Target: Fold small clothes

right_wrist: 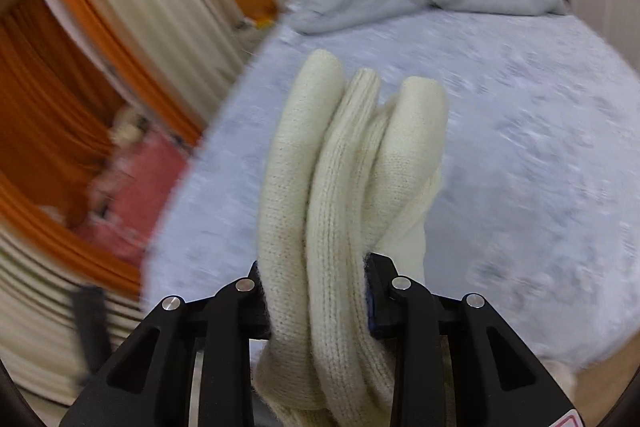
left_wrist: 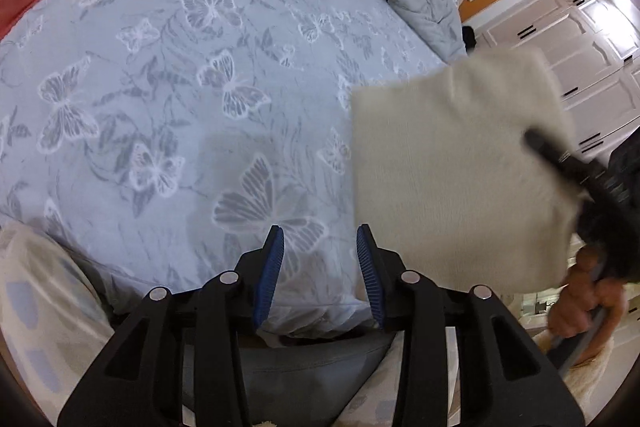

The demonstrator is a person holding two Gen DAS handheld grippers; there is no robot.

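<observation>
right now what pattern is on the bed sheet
Pale blue sheet with grey-and-white butterflies, clearest in the left wrist view.

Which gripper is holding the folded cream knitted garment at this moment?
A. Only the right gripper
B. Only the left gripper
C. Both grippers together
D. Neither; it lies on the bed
A: the right gripper is closed on the folded cream knitted garment, which is held up above the bed, while the left gripper is open with nothing between its blue pads.

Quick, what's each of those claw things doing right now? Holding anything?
Left gripper: open, holding nothing, over the bed.
Right gripper: shut on a folded cream knit, held above the bed.
</observation>
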